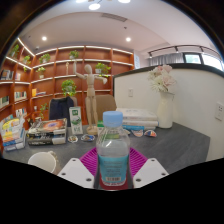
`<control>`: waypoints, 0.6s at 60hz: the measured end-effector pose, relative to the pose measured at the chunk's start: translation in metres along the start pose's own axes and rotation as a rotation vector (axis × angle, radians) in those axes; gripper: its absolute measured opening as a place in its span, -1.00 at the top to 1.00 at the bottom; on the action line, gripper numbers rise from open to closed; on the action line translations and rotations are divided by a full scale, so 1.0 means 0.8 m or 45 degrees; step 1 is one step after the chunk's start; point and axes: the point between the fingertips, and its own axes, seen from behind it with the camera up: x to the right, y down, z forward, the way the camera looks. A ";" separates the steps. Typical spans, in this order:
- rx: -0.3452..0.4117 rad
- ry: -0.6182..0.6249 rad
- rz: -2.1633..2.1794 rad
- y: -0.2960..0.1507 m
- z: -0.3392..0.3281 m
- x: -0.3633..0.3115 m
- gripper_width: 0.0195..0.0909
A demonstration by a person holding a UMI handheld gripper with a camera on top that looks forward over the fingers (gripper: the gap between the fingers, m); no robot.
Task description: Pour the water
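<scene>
One capped water bottle [113,152] sits gripped between the tool's [113,172] fingers above the table [170,145]; a white cup [43,160], apparently, waits nearby, pouring not begun.

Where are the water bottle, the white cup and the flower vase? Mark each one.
water bottle [113,152], gripper view, on its label, between the jaws.
white cup [42,161], gripper view, on its rim.
flower vase [165,112], gripper view, on its white body.
</scene>
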 end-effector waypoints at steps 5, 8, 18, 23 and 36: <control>0.012 -0.010 0.022 0.000 -0.004 0.000 0.42; 0.013 -0.015 0.021 0.000 -0.004 0.001 0.34; 0.041 -0.071 -0.040 -0.011 -0.020 -0.012 -0.25; 0.046 -0.101 -0.023 -0.015 -0.040 -0.019 -0.51; 0.035 -0.153 -0.038 -0.003 -0.121 -0.035 -0.61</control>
